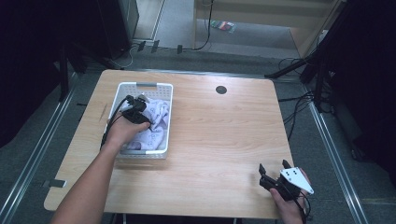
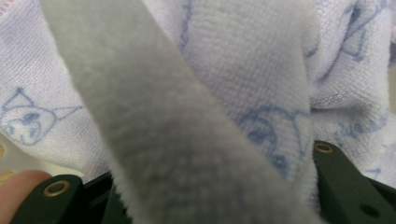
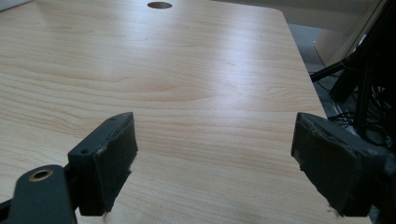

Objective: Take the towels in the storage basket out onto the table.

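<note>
1. Jaws first: those of the left gripper are clenched on a fold of the pale lilac towel. In the left gripper view the fabric bunches up between the two black jaws, a grey fuzzy fold close to the lens. Those of the right gripper stand released, wide apart, with bare wood between them in the right gripper view.

2. Surface: a light wooden top with a round cable hole at about twelve o'clock. The white basket sits at about ten o'clock from the surface's middle, and the towel lies crumpled inside it, printed with small blue cat faces.

3. Step in hand, as I judge it: the grasp on the towel is made and the lift out of the basket is not yet begun.

4. Next move, as I judge it: a straight rise until the cloth clears the basket's rim, then a carry toward the open wood at three o'clock of the basket. The towel is limp and may drag the light basket or snag its wall.

5. Pose: the left forearm comes in from seven o'clock, hand over the basket's near half, gripper pointing down into the cloth. The right hand rests low at the five o'clock corner, its gripper aimed toward twelve o'clock.
</note>
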